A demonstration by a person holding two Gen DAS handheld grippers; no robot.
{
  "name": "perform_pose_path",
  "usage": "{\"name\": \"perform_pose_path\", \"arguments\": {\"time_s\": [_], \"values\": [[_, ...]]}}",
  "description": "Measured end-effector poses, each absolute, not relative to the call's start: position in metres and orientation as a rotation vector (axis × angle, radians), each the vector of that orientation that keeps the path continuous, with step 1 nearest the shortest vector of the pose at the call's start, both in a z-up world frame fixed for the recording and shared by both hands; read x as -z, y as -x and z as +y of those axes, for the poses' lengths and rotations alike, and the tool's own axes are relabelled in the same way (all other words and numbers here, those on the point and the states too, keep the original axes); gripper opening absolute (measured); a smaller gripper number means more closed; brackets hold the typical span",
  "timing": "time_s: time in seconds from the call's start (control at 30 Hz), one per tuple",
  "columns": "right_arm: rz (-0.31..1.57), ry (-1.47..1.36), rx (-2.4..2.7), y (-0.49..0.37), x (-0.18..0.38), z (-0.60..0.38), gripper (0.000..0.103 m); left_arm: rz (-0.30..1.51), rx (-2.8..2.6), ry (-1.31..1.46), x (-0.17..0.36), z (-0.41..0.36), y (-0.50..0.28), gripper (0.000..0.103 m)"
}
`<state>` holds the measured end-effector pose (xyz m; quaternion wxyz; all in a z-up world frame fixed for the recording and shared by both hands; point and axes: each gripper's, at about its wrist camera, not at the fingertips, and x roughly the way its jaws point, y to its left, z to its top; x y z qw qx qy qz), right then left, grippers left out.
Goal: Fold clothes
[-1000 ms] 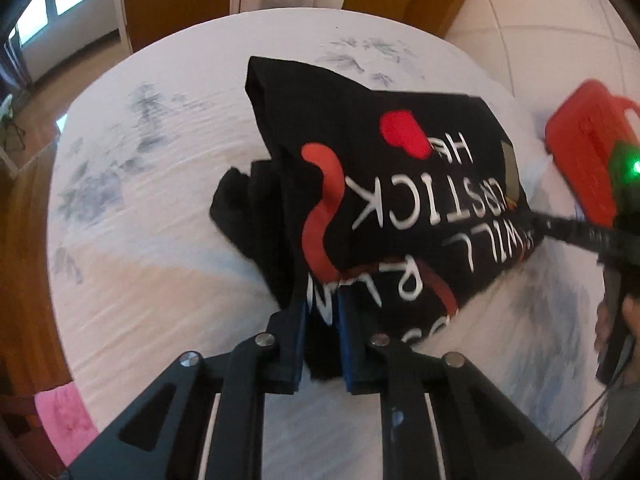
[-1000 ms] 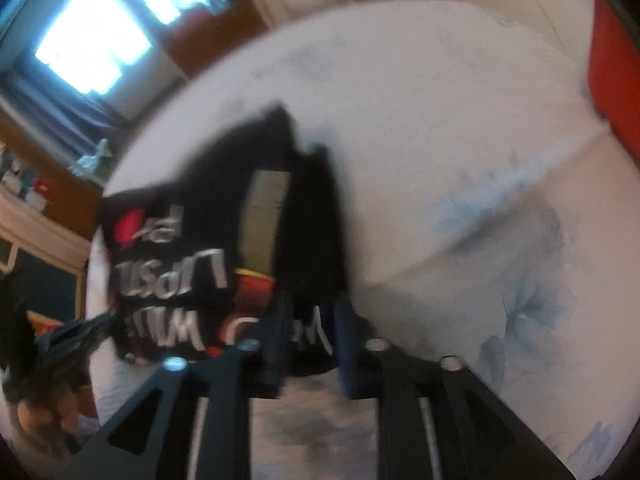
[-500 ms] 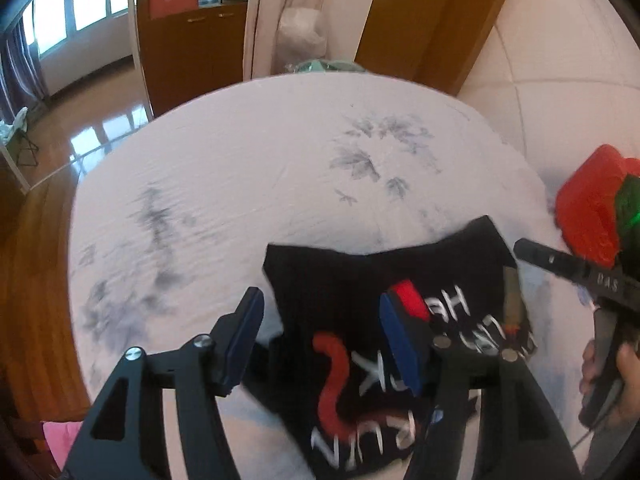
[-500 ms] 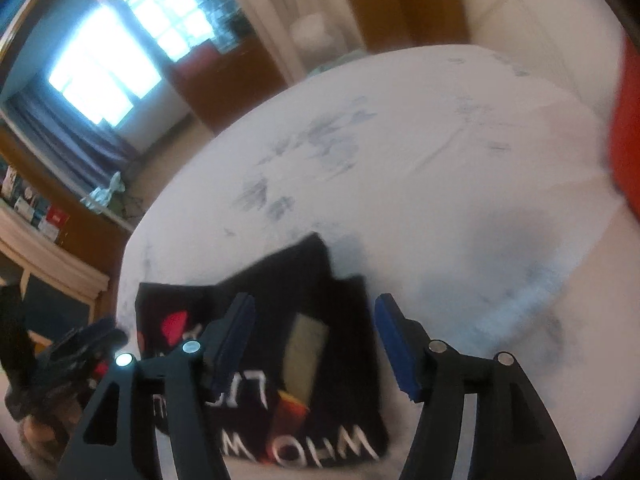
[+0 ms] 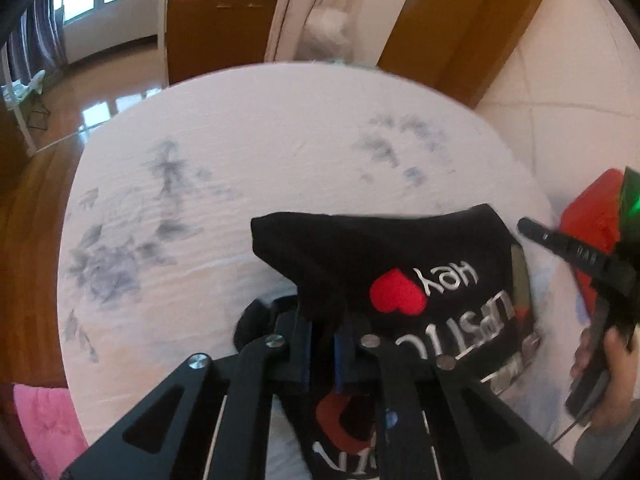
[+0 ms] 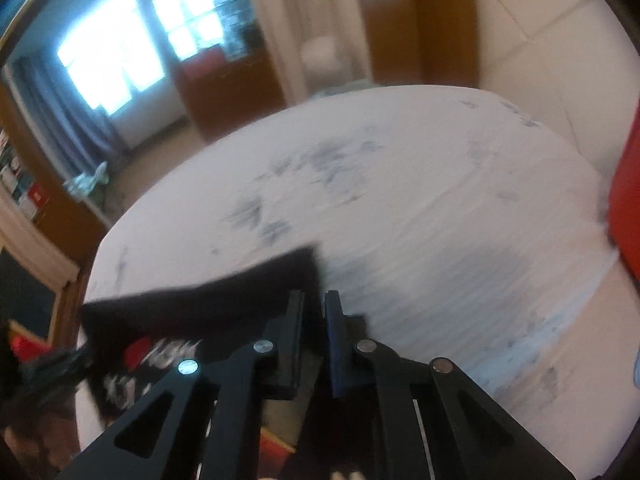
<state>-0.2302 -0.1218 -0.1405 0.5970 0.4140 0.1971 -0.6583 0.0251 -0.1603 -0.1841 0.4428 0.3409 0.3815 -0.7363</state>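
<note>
Both grippers, the left gripper (image 5: 320, 354) and right gripper (image 6: 313, 346), having just been closing, are pinching the black shirt (image 5: 420, 256) edges at six o'clock, probably getting ready to be folding it toward twelve o'clock on the bed (image 5: 240, 128).

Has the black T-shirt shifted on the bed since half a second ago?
Yes. In the left wrist view the black T-shirt's far edge now stands lifted off the white bedsheet, bunched toward the camera.

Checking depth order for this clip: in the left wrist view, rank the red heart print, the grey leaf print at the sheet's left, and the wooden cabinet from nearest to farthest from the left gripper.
1. Red heart print, just right of and beyond the left gripper, on the black shirt it pinches.
2. Grey leaf print, on the sheet's left side.
3. Wooden cabinet, top, past the bed.
</note>
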Motion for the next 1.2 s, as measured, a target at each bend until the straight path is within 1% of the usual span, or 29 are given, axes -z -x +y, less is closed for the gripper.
{"name": "perform_pose_path", "arguments": {"time_s": [0.03,0.07,0.1,0.13,0.17,0.2,0.23,0.27,0.3,0.43,0.5,0.57,0.63,0.7,0.8,0.87,0.9,0.97,1.1,1.13,1.2], "values": [[0.458,-0.994,1.528,0.236,0.147,-0.127,0.011,0.970,1.818,-0.873,0.192,-0.166,-0.023,0.008],[0.463,-1.031,1.531,0.241,0.155,-0.130,0.013,0.989,1.810,-0.890,0.196,-0.170,-0.022,0.011],[0.462,-1.055,1.532,0.244,0.159,-0.131,0.018,0.991,1.811,-0.896,0.194,-0.170,-0.023,0.013],[0.453,-1.070,1.529,0.246,0.162,-0.129,0.027,0.984,1.817,-0.897,0.190,-0.170,-0.025,0.022],[0.438,-1.072,1.527,0.246,0.161,-0.124,0.029,0.953,1.832,-0.884,0.180,-0.166,-0.030,0.042],[0.415,-1.056,1.521,0.244,0.156,-0.116,0.032,0.921,1.850,-0.868,0.168,-0.161,-0.035,0.055],[0.393,-1.032,1.507,0.240,0.149,-0.108,0.033,0.893,1.871,-0.845,0.156,-0.154,-0.042,0.081],[0.377,-1.008,1.482,0.234,0.142,-0.098,0.034,0.875,1.891,-0.830,0.147,-0.148,-0.046,0.099],[0.362,-0.984,1.451,0.227,0.134,-0.088,0.036,0.862,1.910,-0.823,0.141,-0.141,-0.049,0.102],[0.407,-0.977,1.357,0.200,0.134,-0.059,0.036,0.831,1.945,-0.897,0.147,-0.120,-0.039,0.102],[0.428,-0.989,1.335,0.191,0.142,-0.055,0.036,0.808,1.931,-0.961,0.161,-0.113,-0.029,0.092],[0.455,-1.013,1.326,0.187,0.155,-0.053,0.036,0.815,1.918,-1.039,0.180,-0.110,-0.022,0.072],[0.497,-1.044,1.324,0.185,0.170,-0.053,0.036,0.835,1.900,-1.096,0.197,-0.106,-0.023,0.065],[0.548,-1.065,1.342,0.186,0.182,-0.050,0.036,0.850,1.912,-1.094,0.203,-0.104,-0.029,0.066],[0.535,-1.095,1.353,0.192,0.186,-0.044,0.034,0.838,1.938,-1.100,0.204,-0.104,-0.033,0.068],[0.541,-1.108,1.357,0.194,0.185,-0.044,0.034,0.818,1.935,-1.117,0.202,-0.105,-0.034,0.079],[0.536,-1.111,1.361,0.195,0.182,-0.043,0.035,0.820,1.933,-1.114,0.199,-0.106,-0.036,0.079],[0.515,-1.110,1.371,0.200,0.175,-0.038,0.038,0.826,1.928,-1.092,0.191,-0.107,-0.039,0.079],[0.464,-1.097,1.410,0.211,0.161,-0.032,0.048,0.791,1.908,-1.035,0.175,-0.111,-0.039,0.079],[0.457,-1.103,1.419,0.215,0.160,-0.032,0.051,0.806,1.914,-1.016,0.172,-0.112,-0.039,0.079],[0.441,-1.116,1.429,0.222,0.160,-0.035,0.053,0.834,1.928,-0.976,0.165,-0.115,-0.039,0.079]]}}
